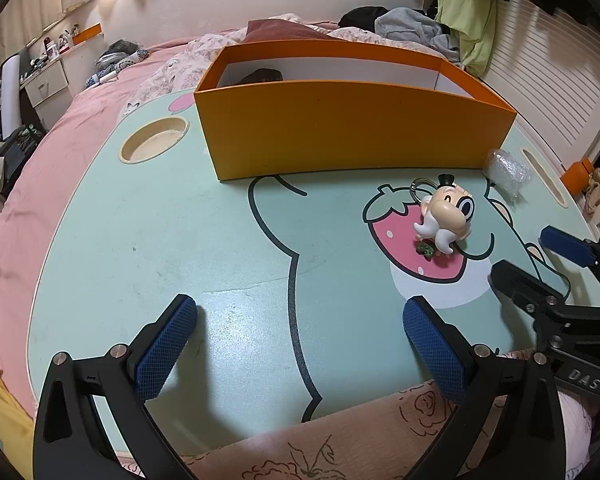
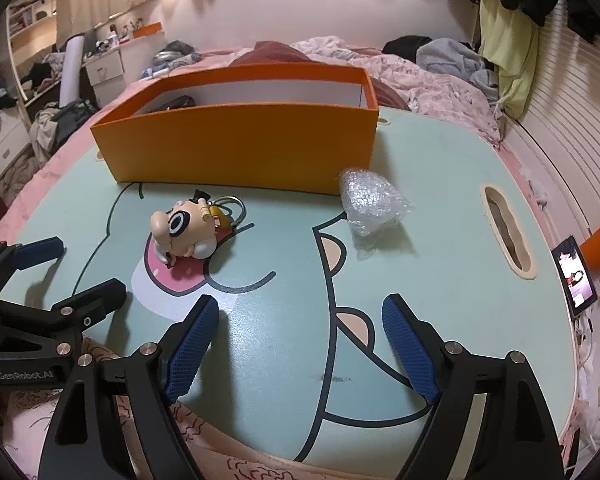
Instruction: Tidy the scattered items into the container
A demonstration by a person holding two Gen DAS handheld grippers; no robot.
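While both grippers hover with jaws wide and empty, the right gripper [image 2: 300, 344] should straddle the figurine keychain [image 2: 186, 232] on the counter [image 2: 440, 248], near the orange box [image 2: 240, 148], gripping its body.

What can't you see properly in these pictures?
- Dark thing inside the orange box: mostly hidden by the box wall, both views.
- Bubble-wrap bundle: any contents blurred by the wrap.
- Small green bit by the cartoon keychain figure: too small, left view.
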